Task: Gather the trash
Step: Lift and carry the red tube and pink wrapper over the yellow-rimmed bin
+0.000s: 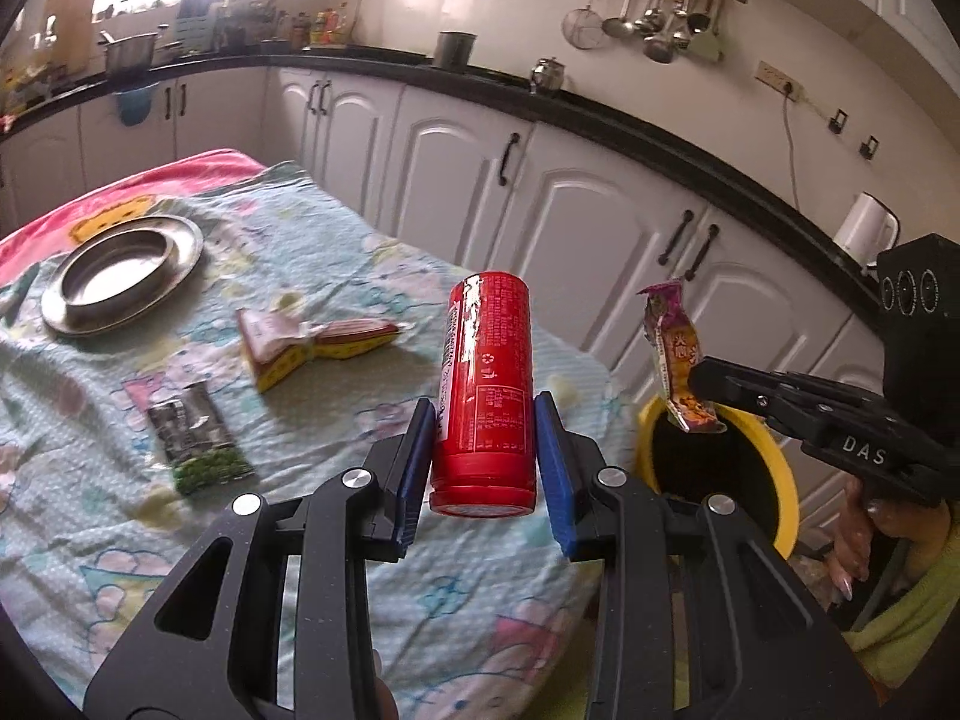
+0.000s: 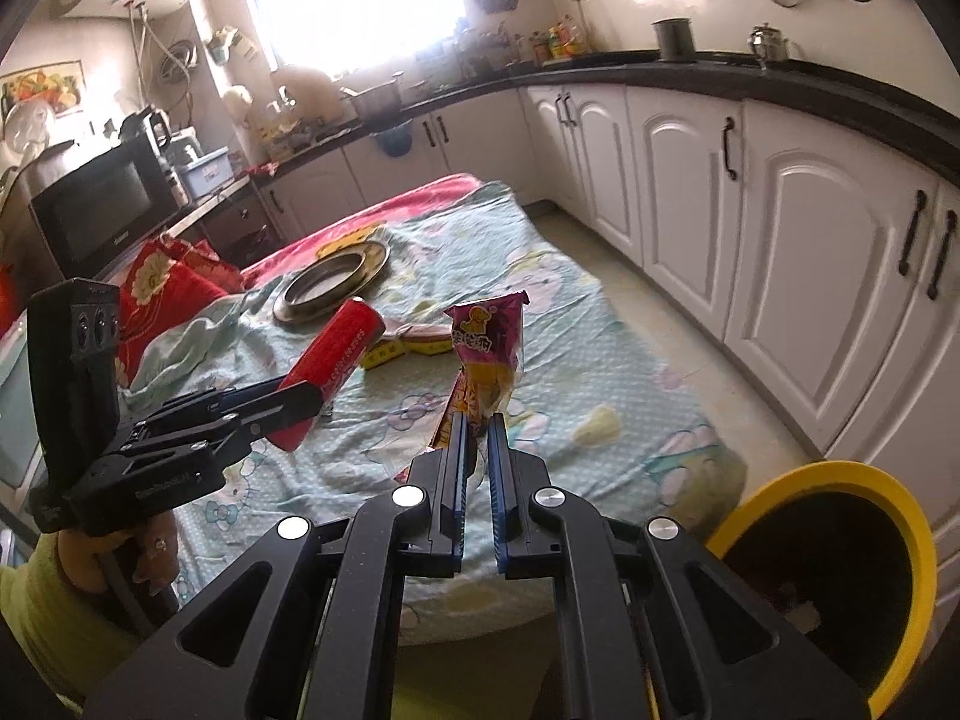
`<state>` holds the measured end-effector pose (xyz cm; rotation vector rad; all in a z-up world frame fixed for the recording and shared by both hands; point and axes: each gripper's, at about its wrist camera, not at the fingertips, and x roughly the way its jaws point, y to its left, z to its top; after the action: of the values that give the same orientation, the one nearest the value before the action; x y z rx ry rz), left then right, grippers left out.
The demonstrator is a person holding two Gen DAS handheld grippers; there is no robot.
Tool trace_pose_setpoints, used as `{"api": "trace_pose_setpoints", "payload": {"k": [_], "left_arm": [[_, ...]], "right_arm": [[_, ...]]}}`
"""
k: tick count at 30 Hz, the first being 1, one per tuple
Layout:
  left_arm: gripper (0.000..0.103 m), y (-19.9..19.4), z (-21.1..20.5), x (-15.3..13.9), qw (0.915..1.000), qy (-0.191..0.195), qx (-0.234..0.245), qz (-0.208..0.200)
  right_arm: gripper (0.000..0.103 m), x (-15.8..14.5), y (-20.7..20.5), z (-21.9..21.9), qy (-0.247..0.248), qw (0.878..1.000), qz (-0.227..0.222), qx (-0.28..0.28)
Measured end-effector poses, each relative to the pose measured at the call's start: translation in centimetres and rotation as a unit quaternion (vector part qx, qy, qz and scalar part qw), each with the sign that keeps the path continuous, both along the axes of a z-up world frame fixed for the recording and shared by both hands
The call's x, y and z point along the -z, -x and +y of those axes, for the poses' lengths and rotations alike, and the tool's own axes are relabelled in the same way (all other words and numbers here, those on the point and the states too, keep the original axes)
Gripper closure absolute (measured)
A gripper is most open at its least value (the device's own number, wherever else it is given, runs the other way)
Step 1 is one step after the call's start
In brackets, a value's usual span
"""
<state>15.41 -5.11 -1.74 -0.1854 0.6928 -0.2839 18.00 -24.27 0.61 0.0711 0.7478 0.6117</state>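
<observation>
Red can (image 1: 486, 384), smooth metal cylinder w/ fine print, sits centre of the left wrist view, long axis upright, base toward the lens, pinched between the left gripper (image 1: 486, 420) blue pads. Crinkly pink/orange snack wrapper (image 1: 675, 354) stands vertical at right, lower end clamped in the right gripper (image 2: 479, 438), over the yellow-rimmed bin (image 1: 774, 468); bin inside too dark to read. On the soft printed cloth (image 1: 336, 240): yellow carton (image 1: 312, 348), dark foil packet (image 1: 198, 438), shiny steel plate (image 1: 123, 273).
</observation>
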Motion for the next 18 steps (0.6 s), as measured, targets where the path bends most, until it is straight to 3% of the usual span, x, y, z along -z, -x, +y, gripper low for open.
{"api": "trace_pose_setpoints", "payload": {"k": [18], "left_arm": [[0.077, -0.8, -10.6, 0.0, 0.9936, 0.003, 0.113, -0.001]], "right_arm": [[0.096, 0.6, 1.8, -10.6, 0.012, 0.994, -0.019, 0.108]]}}
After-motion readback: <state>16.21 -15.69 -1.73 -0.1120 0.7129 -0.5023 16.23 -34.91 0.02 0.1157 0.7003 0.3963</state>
